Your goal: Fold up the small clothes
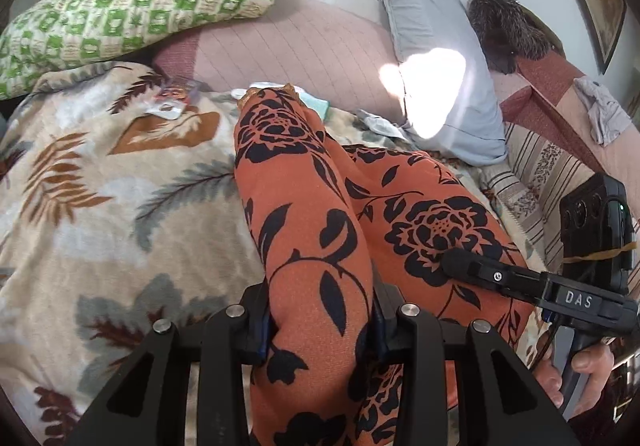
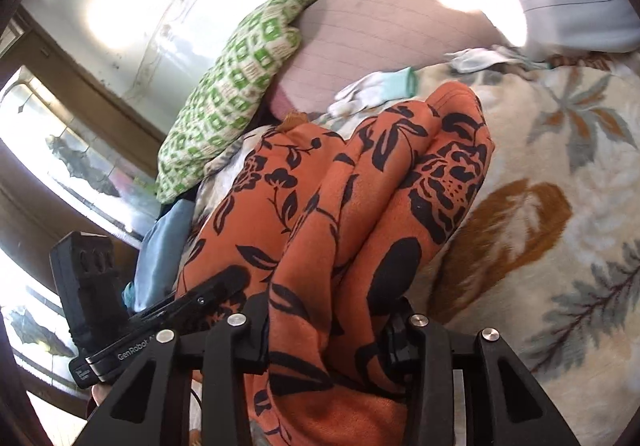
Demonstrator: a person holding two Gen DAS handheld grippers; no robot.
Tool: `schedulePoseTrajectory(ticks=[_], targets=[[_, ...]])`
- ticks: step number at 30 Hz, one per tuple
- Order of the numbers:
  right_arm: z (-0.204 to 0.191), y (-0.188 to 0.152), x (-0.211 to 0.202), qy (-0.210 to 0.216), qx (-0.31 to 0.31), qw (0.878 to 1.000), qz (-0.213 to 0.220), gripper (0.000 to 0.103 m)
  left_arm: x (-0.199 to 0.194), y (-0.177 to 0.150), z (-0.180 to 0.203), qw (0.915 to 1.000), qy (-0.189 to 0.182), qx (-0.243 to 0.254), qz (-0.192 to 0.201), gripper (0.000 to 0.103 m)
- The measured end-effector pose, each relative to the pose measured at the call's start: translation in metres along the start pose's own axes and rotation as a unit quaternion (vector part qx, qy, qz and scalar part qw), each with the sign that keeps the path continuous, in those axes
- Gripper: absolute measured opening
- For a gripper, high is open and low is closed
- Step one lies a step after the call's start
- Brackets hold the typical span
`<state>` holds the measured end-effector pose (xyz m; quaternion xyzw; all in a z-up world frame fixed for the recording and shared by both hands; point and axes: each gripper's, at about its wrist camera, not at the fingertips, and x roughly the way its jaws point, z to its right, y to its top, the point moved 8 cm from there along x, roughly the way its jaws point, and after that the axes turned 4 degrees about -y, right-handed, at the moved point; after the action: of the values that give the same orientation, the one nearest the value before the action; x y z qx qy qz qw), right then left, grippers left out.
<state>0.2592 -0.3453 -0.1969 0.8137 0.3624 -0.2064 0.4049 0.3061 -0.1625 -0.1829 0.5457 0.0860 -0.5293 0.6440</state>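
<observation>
Around my work on the bed: one green-checked pillow [image 1: 132, 2] at the far left corner, one grey pillow [image 1: 432, 58] at the far right, a pink quilted cover [image 1: 296, 46] between them, and a dark furry item [image 1: 504, 30] beyond the grey pillow. A leaf-print blanket [image 1: 100, 186] covers the near part of the bed. Small pale cloth items [image 2: 376, 90] lie at the blanket's far edge, past the garment; I cannot tell their number. Nothing stands between my tools and the garment.

One orange garment with black flowers [image 1: 304, 214] is bunched in long folds, running from the blanket's far edge back to me.

My left hand-held gripper [image 1: 320, 330] is clenched on one fold of it, cloth filling the gap between the pads. My right hand-held gripper [image 2: 328, 334] is likewise clamped on a gathered fold beside it. My right hand [image 1: 588, 370] shows on its handle.
</observation>
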Motion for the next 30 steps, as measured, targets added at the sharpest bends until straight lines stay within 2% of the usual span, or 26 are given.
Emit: schedulePoseTrajectory(ticks=[3,6,7,9,10,13,15,17,19,21,23,26,29,30], targets=[[-0.009,-0.011,0.014,0.012,0.001,1.0,-0.024,0.041,-0.007,-0.022,-0.022,0.9995,0.025,-0.011,-0.018,0.038],[-0.006,-0.033,0.042,-0.001,0.005,0.998,-0.068,0.041,0.011,-0.055,-0.056,0.9948,0.053,-0.054,-0.068,0.041],[0.0,-0.043,0.055,-0.013,0.011,0.995,-0.093,0.042,0.017,-0.065,-0.065,0.993,0.06,-0.065,-0.078,0.049],[0.016,-0.061,0.073,-0.032,0.039,0.989,-0.14,0.058,0.016,-0.07,-0.073,0.9916,0.054,-0.092,-0.072,0.06],[0.02,-0.065,0.073,-0.026,0.054,0.988,-0.145,0.059,0.012,-0.07,-0.074,0.9907,0.054,-0.098,-0.077,0.066],[0.023,-0.055,0.056,-0.014,0.075,0.986,-0.146,0.06,-0.004,-0.06,-0.073,0.9924,0.067,-0.078,-0.068,0.066],[0.026,-0.042,0.036,-0.024,0.069,0.99,-0.122,0.06,-0.017,-0.049,-0.071,0.9936,0.08,-0.067,-0.044,0.066],[0.032,-0.021,0.012,-0.037,0.079,0.994,-0.073,0.06,-0.028,-0.035,-0.066,0.995,0.085,-0.052,-0.01,0.067],[0.034,0.003,-0.015,-0.053,0.075,0.996,-0.001,0.06,-0.03,-0.024,-0.061,0.9958,0.085,-0.035,0.007,0.067],[0.022,0.02,-0.024,-0.027,0.057,0.997,0.034,0.061,-0.026,-0.016,-0.054,0.9964,0.08,-0.024,0.015,0.067],[0.002,0.03,-0.014,0.006,0.041,0.999,0.033,0.058,-0.017,-0.01,-0.048,0.9962,0.084,-0.009,0.02,0.067],[-0.02,0.03,0.021,0.021,0.021,1.0,-0.004,0.038,0.001,-0.013,-0.05,0.9936,0.112,0.007,0.0,0.067],[-0.016,0.009,0.061,0.003,0.027,0.998,-0.054,0.038,0.021,-0.029,-0.068,0.9876,0.151,0.007,-0.044,0.07],[-0.005,-0.001,0.076,-0.019,0.033,0.997,-0.074,0.035,0.026,-0.034,-0.074,0.9881,0.144,0.001,-0.053,0.071]])
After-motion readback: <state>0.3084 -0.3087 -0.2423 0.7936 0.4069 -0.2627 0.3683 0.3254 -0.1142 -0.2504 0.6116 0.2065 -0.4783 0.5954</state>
